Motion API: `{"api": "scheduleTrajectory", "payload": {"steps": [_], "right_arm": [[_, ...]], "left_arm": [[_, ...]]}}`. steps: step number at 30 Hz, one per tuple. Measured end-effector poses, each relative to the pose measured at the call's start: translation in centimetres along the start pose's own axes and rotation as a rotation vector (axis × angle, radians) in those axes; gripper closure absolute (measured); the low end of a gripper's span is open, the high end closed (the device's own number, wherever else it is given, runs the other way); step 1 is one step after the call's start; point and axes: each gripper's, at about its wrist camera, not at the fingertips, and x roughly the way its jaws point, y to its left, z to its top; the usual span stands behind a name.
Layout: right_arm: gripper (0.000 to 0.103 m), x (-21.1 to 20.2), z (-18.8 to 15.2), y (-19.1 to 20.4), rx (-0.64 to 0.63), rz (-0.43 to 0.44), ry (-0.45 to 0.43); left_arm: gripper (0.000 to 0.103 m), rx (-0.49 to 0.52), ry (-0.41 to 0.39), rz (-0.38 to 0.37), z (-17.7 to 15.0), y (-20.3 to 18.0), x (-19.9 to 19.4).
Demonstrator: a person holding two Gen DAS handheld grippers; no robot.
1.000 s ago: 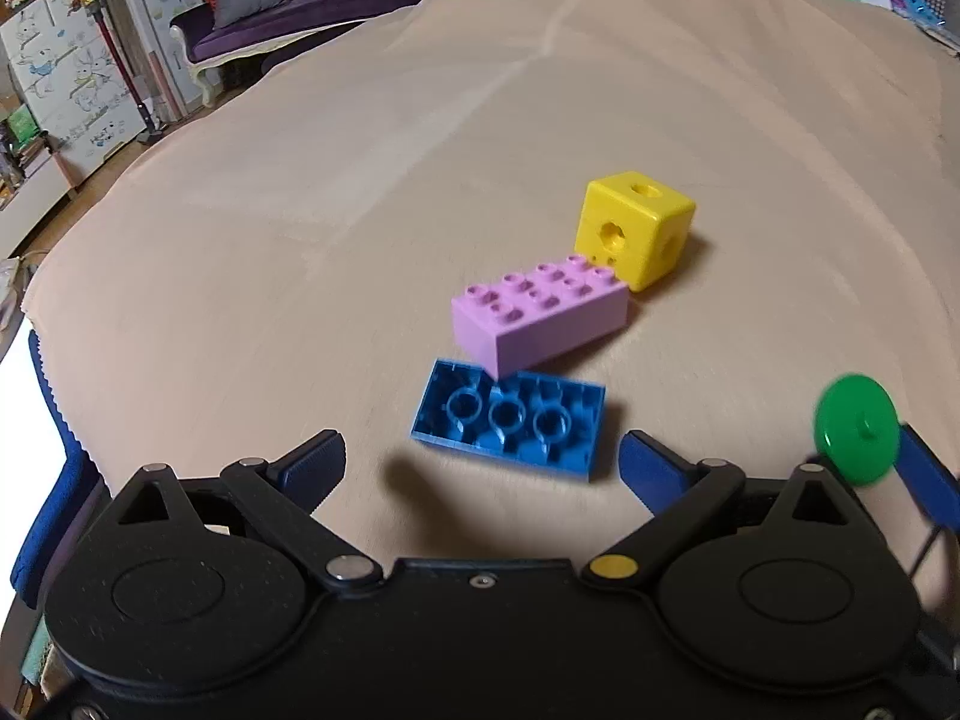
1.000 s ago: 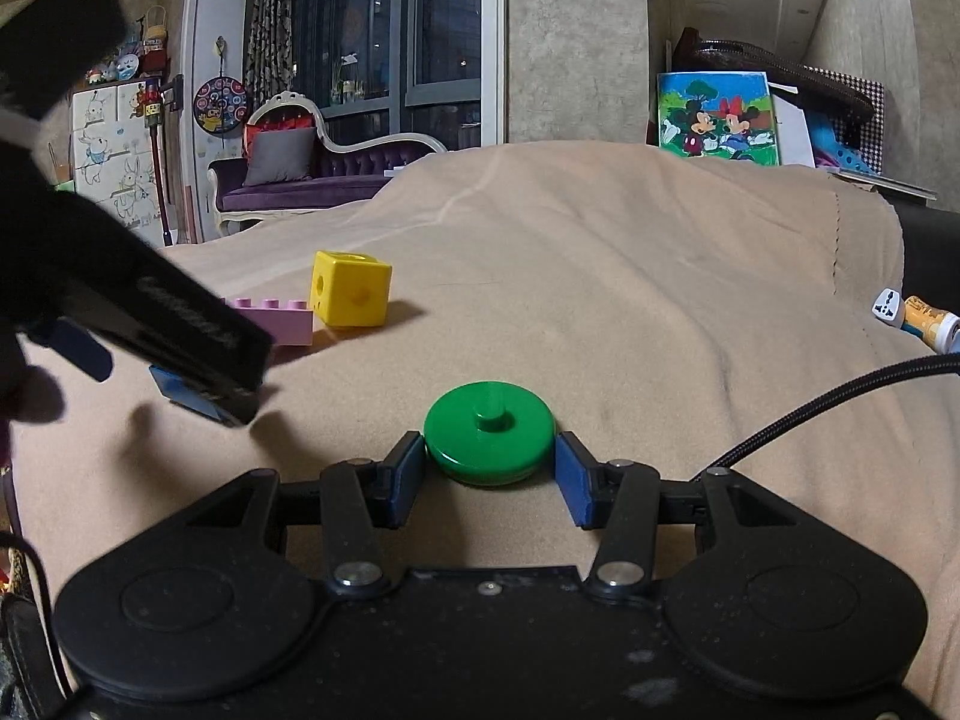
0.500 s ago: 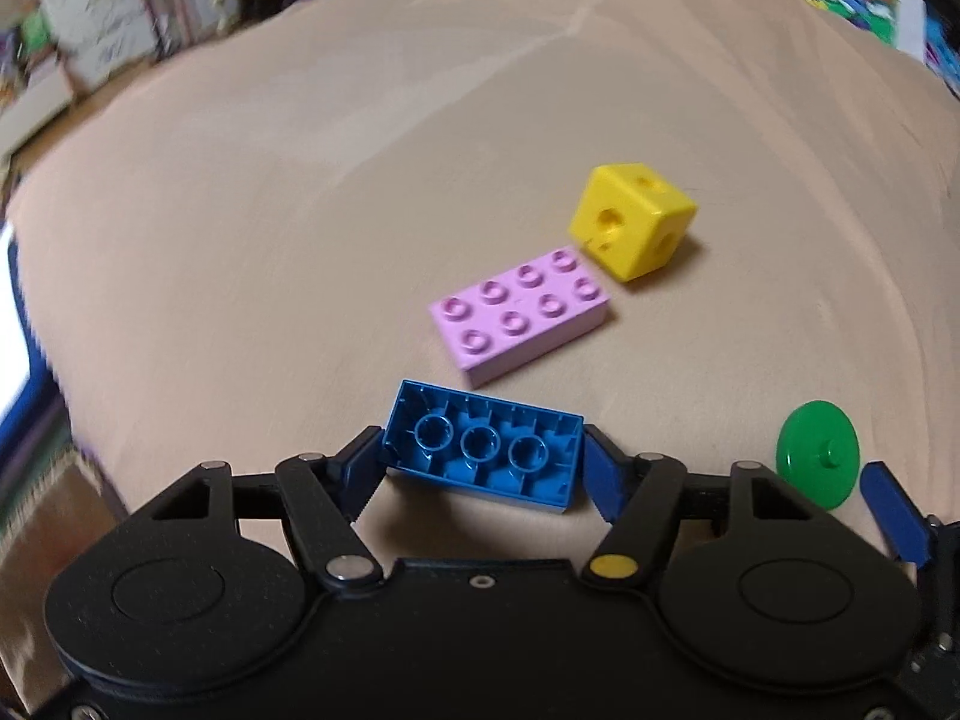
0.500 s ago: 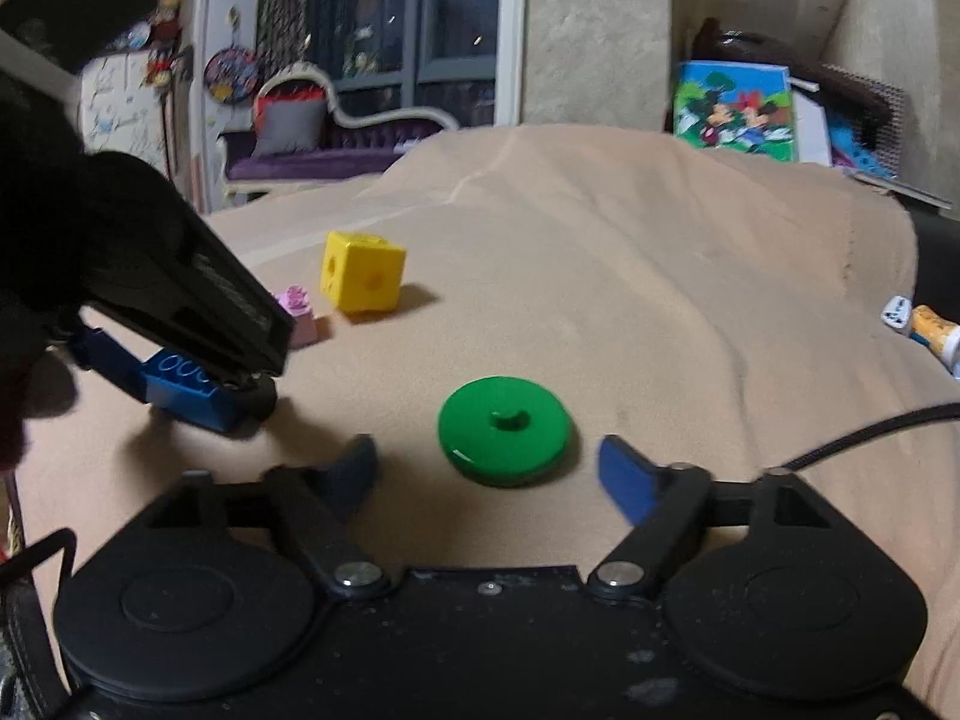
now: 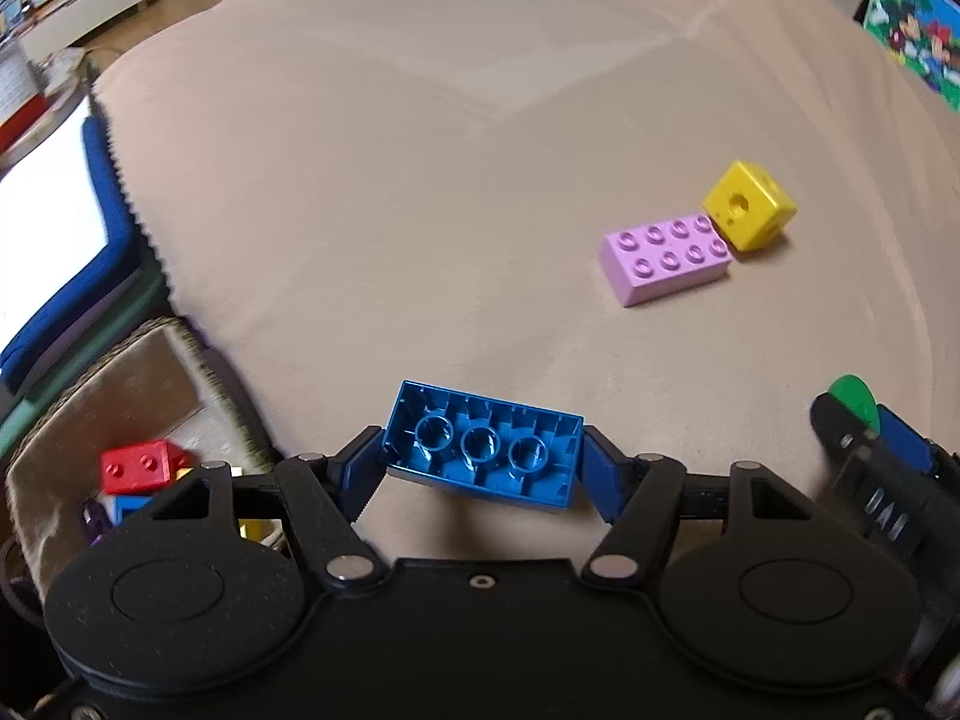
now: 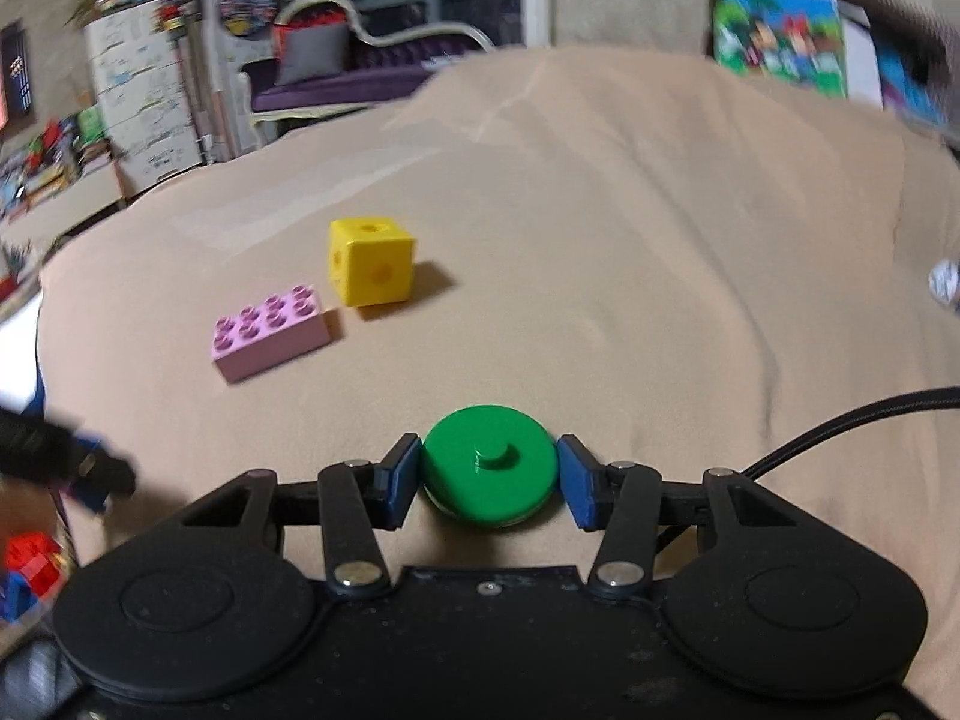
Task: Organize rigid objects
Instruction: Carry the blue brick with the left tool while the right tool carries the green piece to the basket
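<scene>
we are working over a wide beige blanket [image 5: 420, 180] that is covering the surface and carrying all the loose pieces; whether a bed or a table is lying under it we cannot tell. off its left edge, in the left wrist view, a beige fabric bin [image 5: 90, 396] is sitting lower down, and it is holding a red block [image 5: 141, 465] with other blue and yellow pieces that are partly hidden behind our left gripper's body.

our left gripper [image 5: 483, 459] is clenching a blue brick [image 5: 483, 453] by its two short ends, both blue pads pressing on it. the brick is hanging above the blanket with its hollow underside and three round tubes facing the camera.

well apart from it, toward the right, a pink brick [image 5: 666, 261] is lying flat on the blanket with its eight studs up. a yellow cube [image 5: 750, 213] with round holes in its faces is sitting at the brick's far end, touching or just beside one corner; from the right wrist view a thin gap seems to be showing between them, so we cannot settle which.

our right gripper [image 6: 489, 474] is closing on a green disc [image 6: 489, 465], the smallest piece, and the blue pads are pressing on its rim from both sides. the disc is showing a small round knob in its middle and is sitting between the fingers, just above the blanket. in the left wrist view the same gripper is appearing at the right edge, blurred, with the disc's green edge peeking out.
</scene>
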Motion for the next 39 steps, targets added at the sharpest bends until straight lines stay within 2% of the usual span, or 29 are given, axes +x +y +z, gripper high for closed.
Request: {"api": "scheduleTrajectory", "payload": {"steps": [4, 8, 11, 17, 21, 25, 30, 33, 35, 39], "right_arm": [[0.055, -0.7, 1.7, -1.1, 0.112, 0.014, 0.051], [0.055, -2.3, 3.0, 0.1, 0.114, 0.032, 0.058], [0.055, -3.5, 3.8, 2.2, 0.103, 0.107, 0.072], [0.055, -5.3, 4.0, 9.6, 0.017, 0.262, 0.119], [0.055, -6.1, 4.1, 15.2, -0.036, 0.376, 0.173], [0.055, -6.7, 3.6, 20.7, -0.08, 0.475, 0.239], [0.055, -6.6, 2.3, 26.9, -0.156, 0.496, 0.277], [0.055, -5.9, 1.1, 29.2, -0.173, 0.497, 0.312], [0.055, -5.8, 0.1, 30.5, -0.2, 0.471, 0.313], [0.055, -5.3, -1.7, 31.1, -0.23, 0.439, 0.334]], "left_arm": [[0.04, -0.028, -0.032, 0.027, -0.2, 2.0, -2.3], [0.039, -0.093, -0.063, 0.042, 0.4, 5.7, -3.5], [0.04, -0.152, -0.077, 0.077, 0.0, 8.7, -4.8], [0.04, -0.281, -0.081, 0.132, -1.1, 15.4, -6.0], [0.04, -0.371, -0.072, 0.2, -1.8, 19.7, -6.7], [0.04, -0.449, -0.06, 0.21, -2.6, 22.7, -6.9], [0.04, -0.505, -0.045, 0.23, -3.7, 24.8, -5.8], [0.04, -0.539, 0.008, 0.243, -4.3, 25.8, -4.6], [0.04, -0.564, 0.016, 0.216, -4.5, 26.3, -4.7], [0.04, -0.562, 0.012, 0.229, -4.8, 26.2, -4.7]]}}
